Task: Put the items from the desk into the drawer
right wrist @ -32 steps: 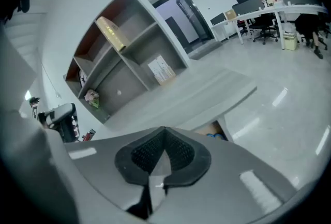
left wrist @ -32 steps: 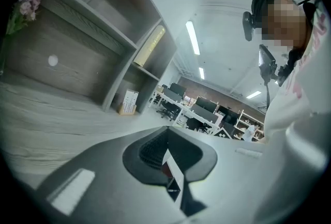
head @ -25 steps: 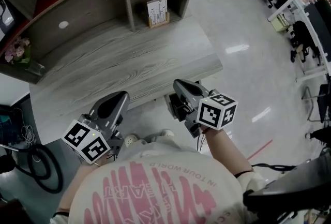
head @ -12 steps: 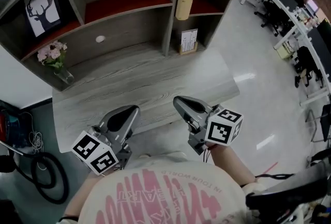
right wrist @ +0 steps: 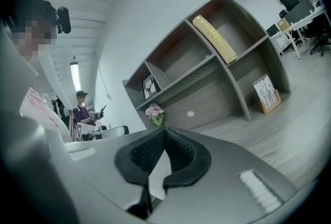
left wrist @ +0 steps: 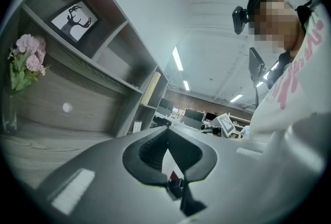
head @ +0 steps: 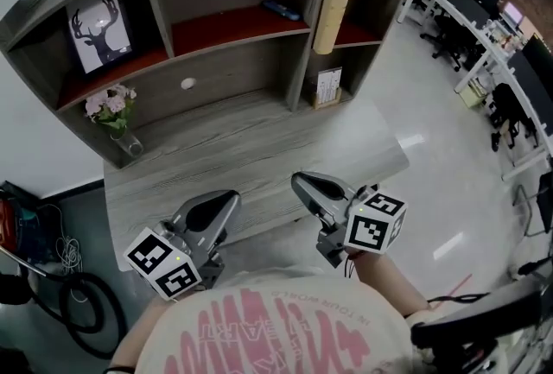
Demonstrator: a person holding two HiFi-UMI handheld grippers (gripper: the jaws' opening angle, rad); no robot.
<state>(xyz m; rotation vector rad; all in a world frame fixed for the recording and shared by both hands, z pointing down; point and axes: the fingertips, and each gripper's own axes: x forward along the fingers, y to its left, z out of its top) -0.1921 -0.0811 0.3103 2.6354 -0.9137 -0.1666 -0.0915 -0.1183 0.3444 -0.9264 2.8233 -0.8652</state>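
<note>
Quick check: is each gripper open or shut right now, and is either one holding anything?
Left gripper: shut, nothing between its jaws.
Right gripper: shut, nothing between its jaws.

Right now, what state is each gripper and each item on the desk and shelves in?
left gripper: shut, empty.
right gripper: shut, empty.
flower vase: upright on the desk.
desk calendar: upright in its stand on the desk.
deer picture: standing in the upper left compartment.
blue item: lying flat on the red shelf.
tall yellowish item: tilted, leaning in the upper right compartment.
</note>
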